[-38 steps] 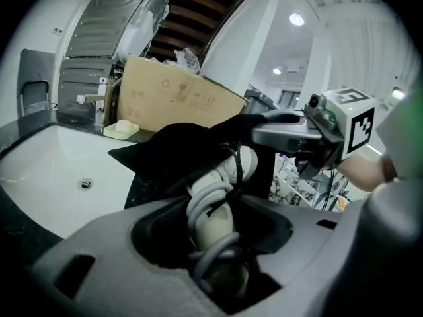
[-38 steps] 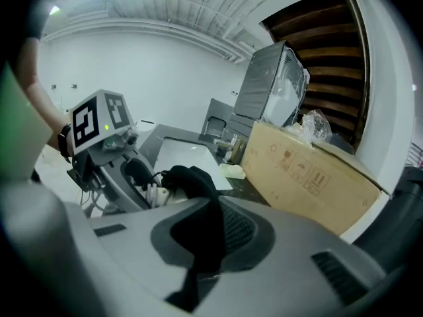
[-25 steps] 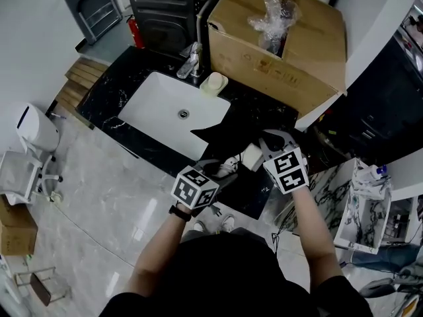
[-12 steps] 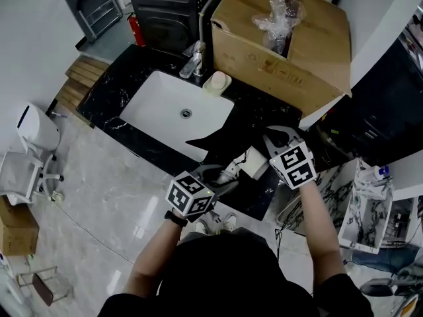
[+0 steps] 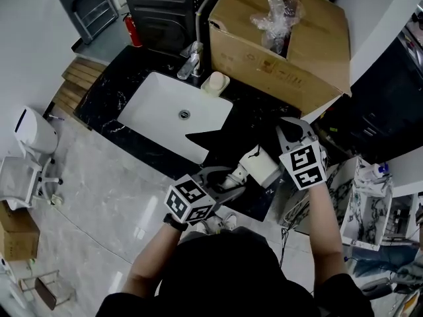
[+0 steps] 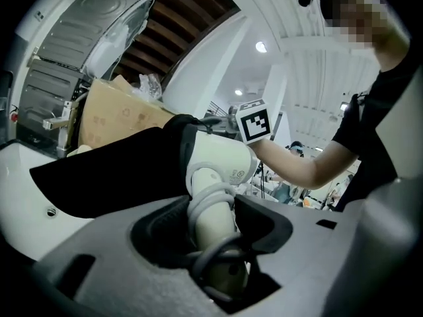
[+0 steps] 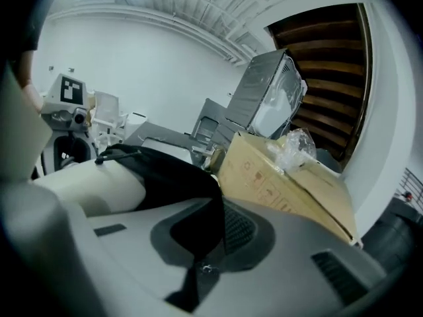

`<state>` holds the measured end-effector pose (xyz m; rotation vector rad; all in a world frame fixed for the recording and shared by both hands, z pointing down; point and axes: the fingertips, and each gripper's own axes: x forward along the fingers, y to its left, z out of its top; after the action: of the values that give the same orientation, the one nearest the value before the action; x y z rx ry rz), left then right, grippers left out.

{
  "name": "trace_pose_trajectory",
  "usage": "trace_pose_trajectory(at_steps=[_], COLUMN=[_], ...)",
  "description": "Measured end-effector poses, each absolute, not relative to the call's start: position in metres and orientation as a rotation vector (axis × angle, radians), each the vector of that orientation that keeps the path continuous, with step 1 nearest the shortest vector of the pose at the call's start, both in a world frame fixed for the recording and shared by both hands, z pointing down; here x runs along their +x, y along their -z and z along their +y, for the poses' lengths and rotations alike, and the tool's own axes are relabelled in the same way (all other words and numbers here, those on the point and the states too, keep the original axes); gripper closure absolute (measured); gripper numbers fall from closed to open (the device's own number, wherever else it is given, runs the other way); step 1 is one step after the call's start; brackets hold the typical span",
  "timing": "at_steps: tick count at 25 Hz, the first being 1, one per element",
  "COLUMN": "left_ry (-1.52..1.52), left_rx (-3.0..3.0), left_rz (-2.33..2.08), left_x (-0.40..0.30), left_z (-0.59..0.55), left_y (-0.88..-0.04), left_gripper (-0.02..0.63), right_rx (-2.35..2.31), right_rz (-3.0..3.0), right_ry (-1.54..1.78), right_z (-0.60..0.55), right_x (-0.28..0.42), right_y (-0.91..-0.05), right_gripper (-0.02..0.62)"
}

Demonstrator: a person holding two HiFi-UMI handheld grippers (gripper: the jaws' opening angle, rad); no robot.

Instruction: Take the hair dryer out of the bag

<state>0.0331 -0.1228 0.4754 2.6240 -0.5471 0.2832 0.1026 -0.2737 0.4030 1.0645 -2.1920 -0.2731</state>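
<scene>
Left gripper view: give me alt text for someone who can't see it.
The left gripper clamps the cord-wrapped handle of a white hair dryer, whose front sits inside a black bag. A cardboard box stands behind on the left.

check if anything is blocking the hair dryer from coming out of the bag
Only the bag itself: its black fabric covers one end of the hair dryer, while the handle and the other end are out. The left gripper grips the handle, the right gripper pinches the bag. Nothing else visible blocks it.
</scene>
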Motion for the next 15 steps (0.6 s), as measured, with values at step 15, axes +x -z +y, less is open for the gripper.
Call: trace_pose_trajectory(at_steps=[15], left_ry=[-0.221], left_rx=[2.596], left_rz=[-0.494], left_x=[0.030], left_z=[-0.118], left_y=[-0.478], left_gripper=[0.380], right_rx=[1.235], right_rz=[-2.022], right_ry=[0.255], right_z=[-0.296], right_x=[0.131], right_y=[-0.409], right_gripper=[0.569])
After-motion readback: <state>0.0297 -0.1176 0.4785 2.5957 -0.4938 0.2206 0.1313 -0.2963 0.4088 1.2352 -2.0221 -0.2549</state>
